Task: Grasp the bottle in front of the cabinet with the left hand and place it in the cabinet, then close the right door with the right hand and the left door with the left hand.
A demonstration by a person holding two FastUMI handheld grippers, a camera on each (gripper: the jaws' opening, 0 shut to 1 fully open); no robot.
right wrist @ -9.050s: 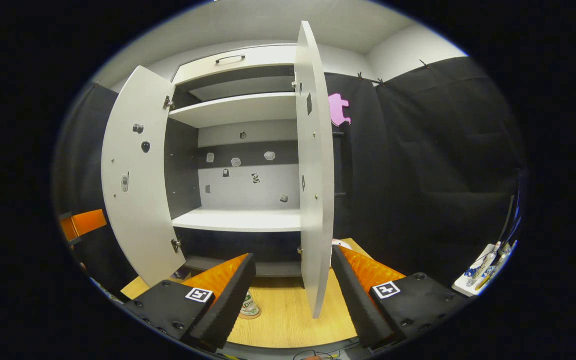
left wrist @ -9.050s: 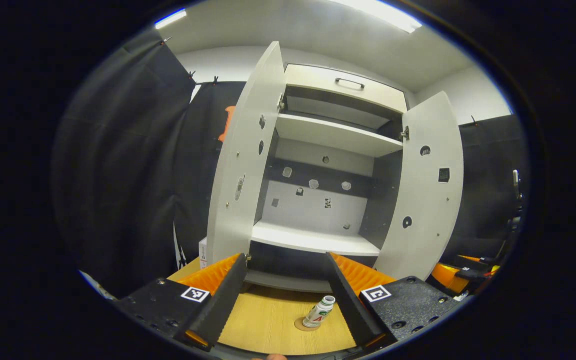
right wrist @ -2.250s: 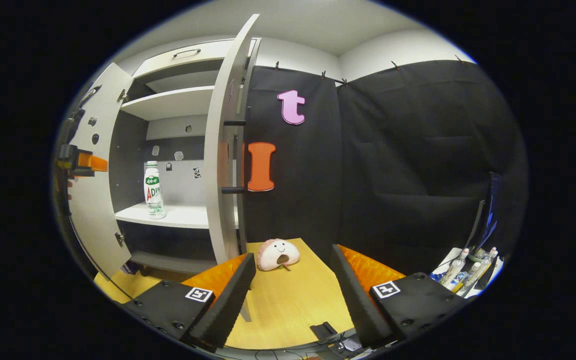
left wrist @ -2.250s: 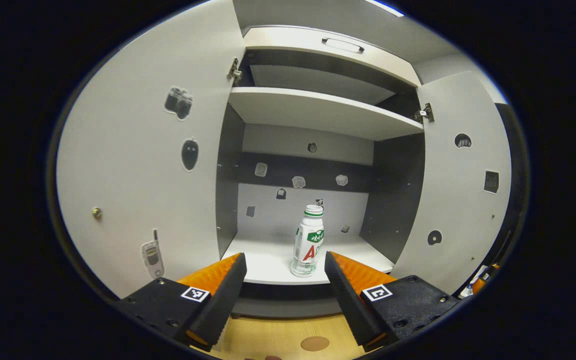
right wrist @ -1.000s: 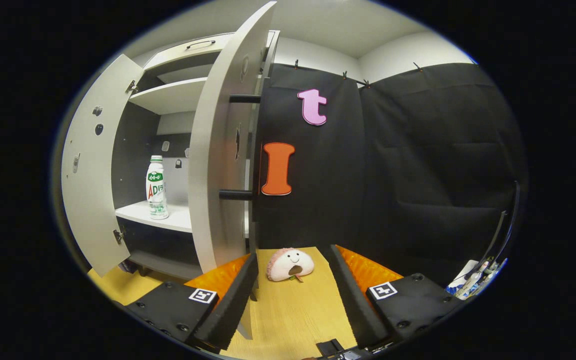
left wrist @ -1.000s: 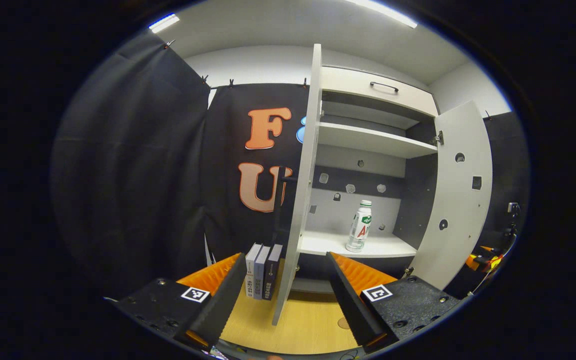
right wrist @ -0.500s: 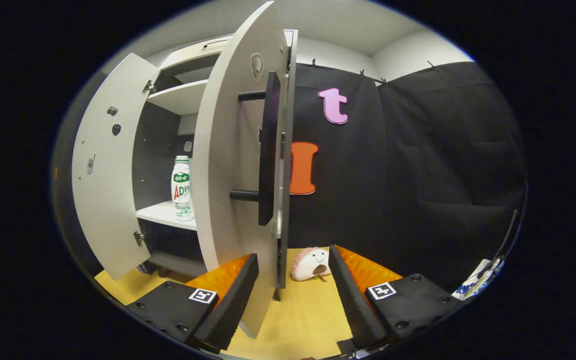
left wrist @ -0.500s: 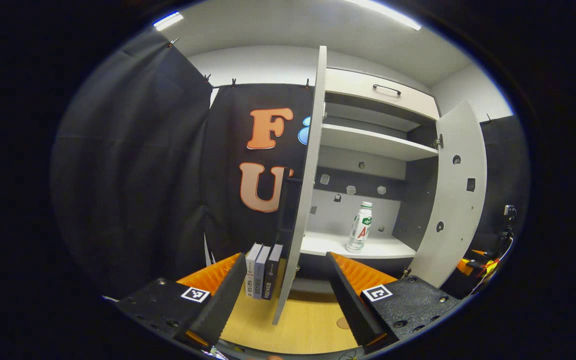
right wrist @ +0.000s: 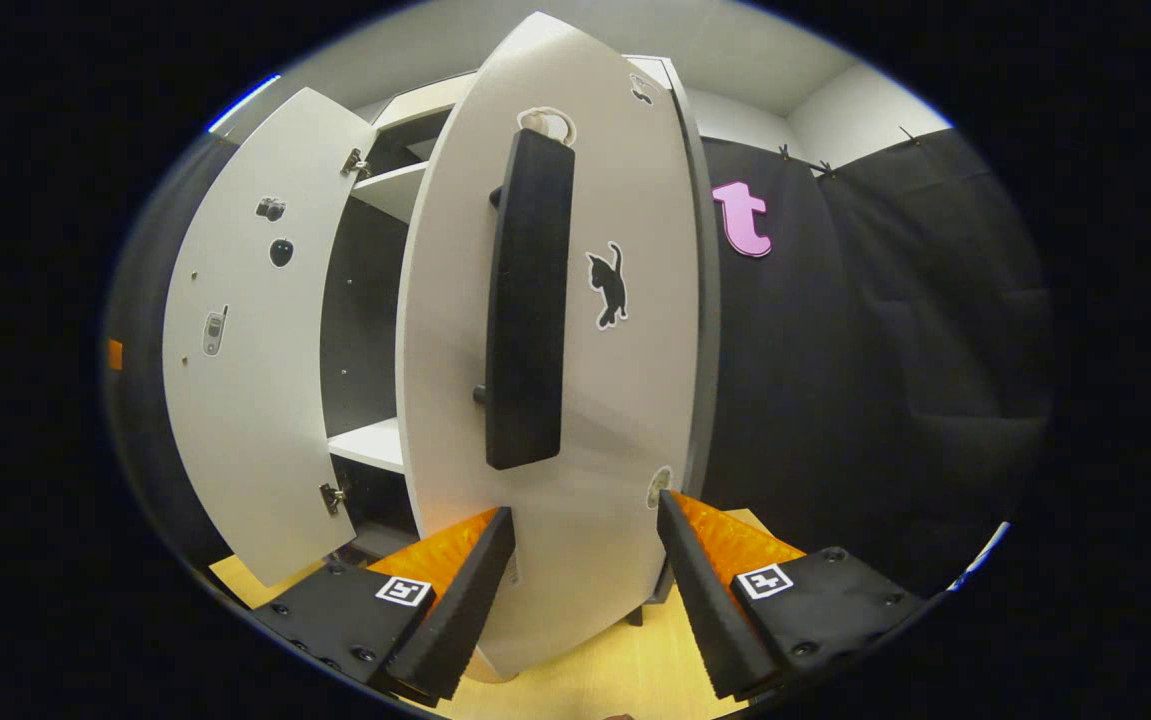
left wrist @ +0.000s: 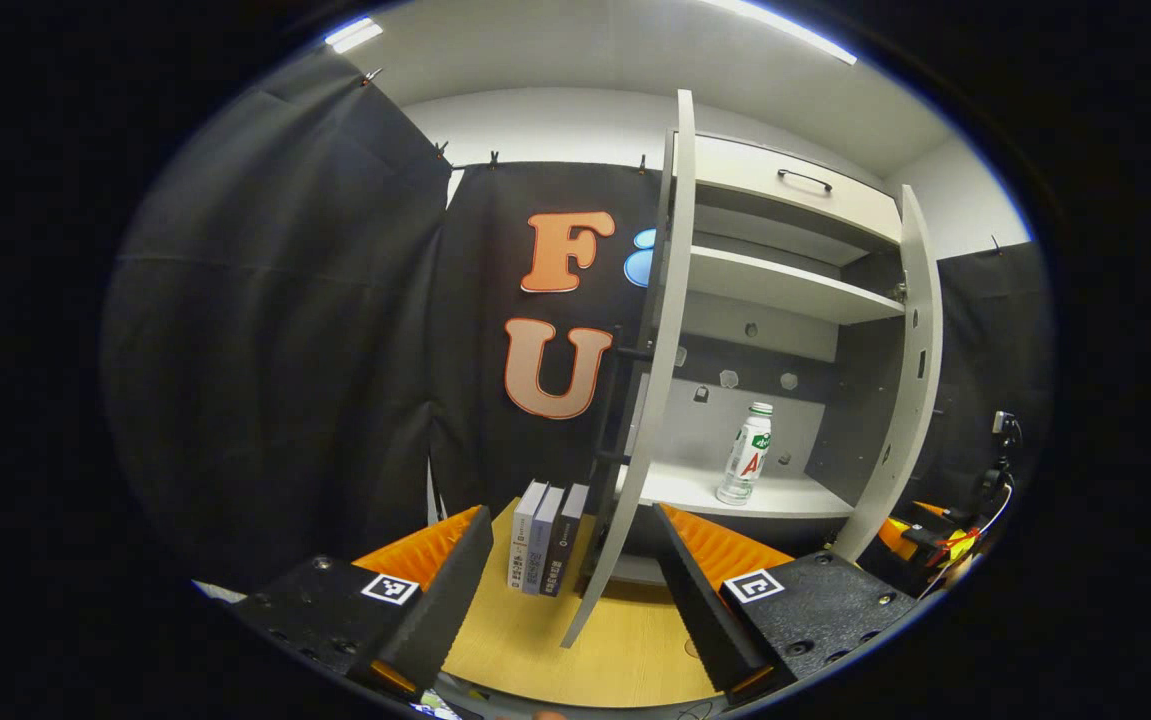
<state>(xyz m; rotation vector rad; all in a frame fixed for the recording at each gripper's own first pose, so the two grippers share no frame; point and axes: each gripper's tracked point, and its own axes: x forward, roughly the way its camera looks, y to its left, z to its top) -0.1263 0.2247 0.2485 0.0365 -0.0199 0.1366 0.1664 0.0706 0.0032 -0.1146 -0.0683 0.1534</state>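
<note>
The bottle (left wrist: 745, 453), earlier on the table before the left gripper (left wrist: 565, 580), got stood on the cabinet's lower shelf (left wrist: 735, 495). The right door (right wrist: 555, 380) swung inward until its outer face and black handle (right wrist: 525, 300) filled the space ahead of the right gripper (right wrist: 583, 585).

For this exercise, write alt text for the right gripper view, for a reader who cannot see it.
The cabinet's right door, partly swung in, stands close before the open right gripper, its long dark handle and a cat sticker facing the camera. Beyond it the left door hangs open.
</note>
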